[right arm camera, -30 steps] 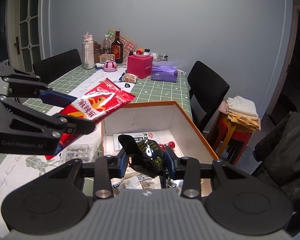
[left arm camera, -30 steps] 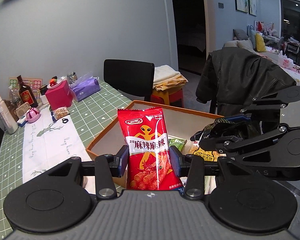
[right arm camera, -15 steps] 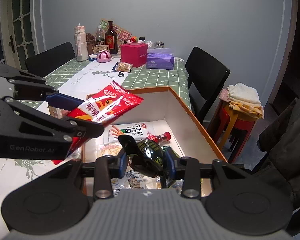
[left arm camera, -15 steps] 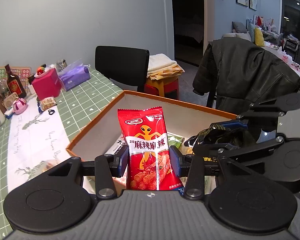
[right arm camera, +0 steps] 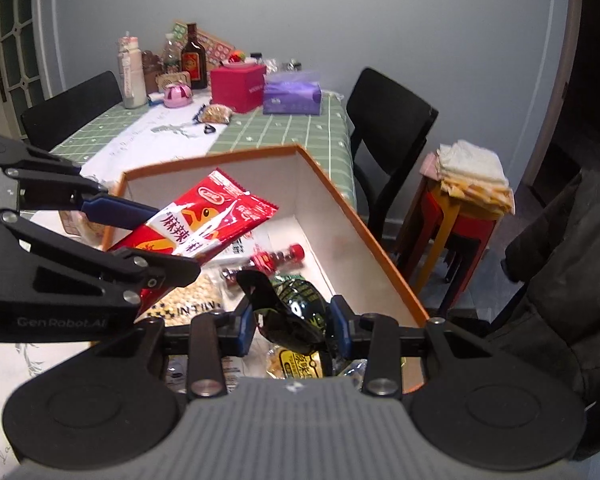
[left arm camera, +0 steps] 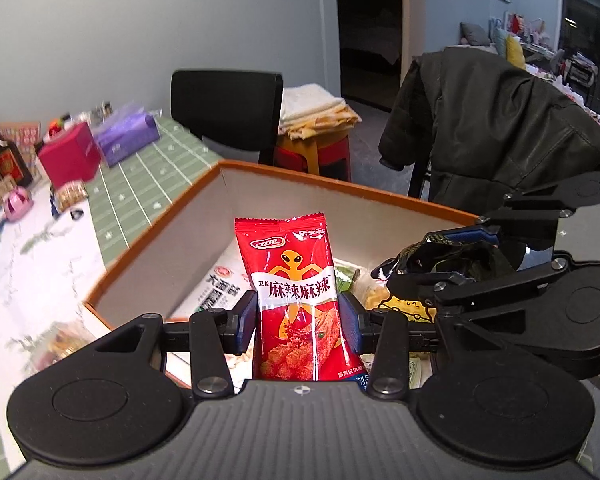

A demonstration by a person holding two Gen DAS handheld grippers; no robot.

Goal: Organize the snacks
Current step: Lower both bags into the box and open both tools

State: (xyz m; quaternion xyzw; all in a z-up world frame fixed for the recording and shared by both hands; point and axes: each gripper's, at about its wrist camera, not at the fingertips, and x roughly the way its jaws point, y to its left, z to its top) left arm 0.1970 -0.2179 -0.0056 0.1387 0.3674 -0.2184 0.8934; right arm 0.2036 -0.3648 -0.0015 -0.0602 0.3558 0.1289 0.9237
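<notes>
The big orange-rimmed cardboard box (right arm camera: pixel 364 236) with pale inner walls is sitting on the green checked tablecloth (right arm camera: pixel 284 132), and inside it are lying a white flat packet with dark lettering (left arm camera: pixel 216 292), a bag of pale beans (right arm camera: pixel 192 300), a yellow-labelled snack packet (right arm camera: pixel 296 360) and a small red-capped bottle (right arm camera: pixel 276 258). Over the box, the left gripper (left arm camera: pixel 298 322) is pinching the red spicy-strip snack packet (left arm camera: pixel 296 304) upright, clear of the contents. Beside it, the right gripper (right arm camera: pixel 292 326) is clamping the crumpled black-and-green foil packet (right arm camera: pixel 292 308) just above the pile.
</notes>
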